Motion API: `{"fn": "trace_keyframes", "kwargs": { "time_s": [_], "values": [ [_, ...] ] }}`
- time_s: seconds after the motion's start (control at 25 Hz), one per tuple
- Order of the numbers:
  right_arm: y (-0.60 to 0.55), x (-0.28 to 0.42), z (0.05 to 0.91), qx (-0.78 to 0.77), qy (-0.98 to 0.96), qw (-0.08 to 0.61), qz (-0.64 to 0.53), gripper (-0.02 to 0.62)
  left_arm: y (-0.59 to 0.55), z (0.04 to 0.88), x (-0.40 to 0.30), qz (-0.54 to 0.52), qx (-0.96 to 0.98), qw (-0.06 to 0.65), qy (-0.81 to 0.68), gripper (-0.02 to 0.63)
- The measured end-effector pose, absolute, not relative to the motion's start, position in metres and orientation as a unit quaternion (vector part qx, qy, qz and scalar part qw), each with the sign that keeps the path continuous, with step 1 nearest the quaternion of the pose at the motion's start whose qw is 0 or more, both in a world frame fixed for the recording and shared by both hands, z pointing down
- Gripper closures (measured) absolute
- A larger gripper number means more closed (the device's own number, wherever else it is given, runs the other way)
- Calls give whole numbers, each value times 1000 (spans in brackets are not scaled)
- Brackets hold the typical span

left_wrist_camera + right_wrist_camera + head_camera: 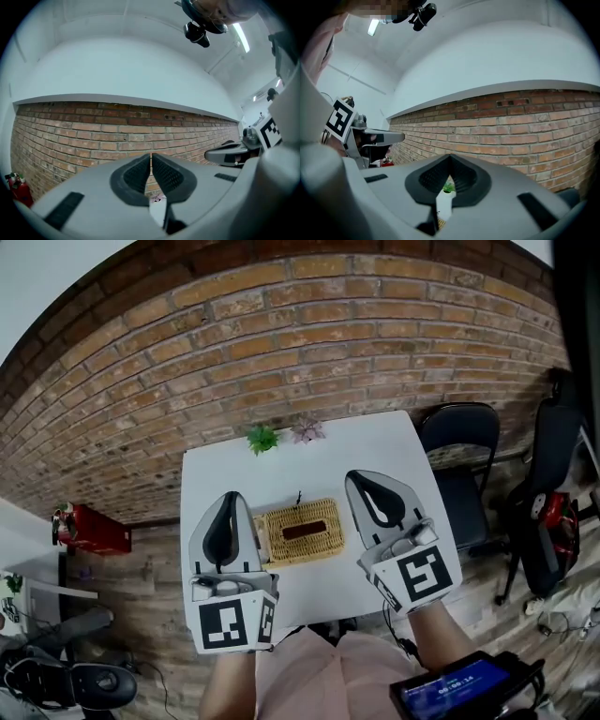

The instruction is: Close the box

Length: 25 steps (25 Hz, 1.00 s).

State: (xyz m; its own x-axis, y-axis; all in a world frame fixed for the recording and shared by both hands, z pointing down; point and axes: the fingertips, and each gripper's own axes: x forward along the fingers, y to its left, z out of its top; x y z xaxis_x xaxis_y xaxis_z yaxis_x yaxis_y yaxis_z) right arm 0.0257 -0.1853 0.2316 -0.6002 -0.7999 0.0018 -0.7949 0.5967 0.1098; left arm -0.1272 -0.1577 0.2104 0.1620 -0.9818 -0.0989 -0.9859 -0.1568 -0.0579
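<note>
Head view. A white table (384, 442) stands against a brick wall (281, 334). The wicker box (300, 532) lies flat near the table's middle, its top with a dark slot facing up, between the two grippers and touched by neither. Whether the lid is fully seated cannot be told. A green plant (262, 438) and a pinkish plant (307, 431) sit side by side at the table's far edge. Only this view shows the whole box, the black chair (459, 442) to the right of the table and both forearms entering from the bottom edge.

The left gripper (230, 495) is held just left of the box and the right gripper (355, 475) just right of it. Both point away from the person toward the wall, with their marker cubes nearest the body. The right one is angled slightly outward.

Left gripper view. The left gripper (151, 154) has its jaws pressed together at the tips with nothing between them. It looks level at the wall and ceiling. A scrap of the pinkish plant (157, 198) shows in the slit below the tips, and a red fire extinguisher (18, 188) at the lower left. The box is out of sight here.

Right gripper view. The right gripper (450, 157) likewise has its jaws together and empty. The green plant (448, 188) shows through the slit, with a sliver of the box's weave (438, 224) at its foot.
</note>
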Motion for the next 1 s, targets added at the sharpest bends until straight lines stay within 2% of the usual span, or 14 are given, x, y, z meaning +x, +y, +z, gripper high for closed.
{"fn": "trace_keyframes", "kwargs": {
  "time_s": [1.0],
  "values": [
    [-181, 23, 234, 437, -898, 32, -47, 597, -155, 215, -118, 16, -766, 40, 641, 586]
  ]
}}
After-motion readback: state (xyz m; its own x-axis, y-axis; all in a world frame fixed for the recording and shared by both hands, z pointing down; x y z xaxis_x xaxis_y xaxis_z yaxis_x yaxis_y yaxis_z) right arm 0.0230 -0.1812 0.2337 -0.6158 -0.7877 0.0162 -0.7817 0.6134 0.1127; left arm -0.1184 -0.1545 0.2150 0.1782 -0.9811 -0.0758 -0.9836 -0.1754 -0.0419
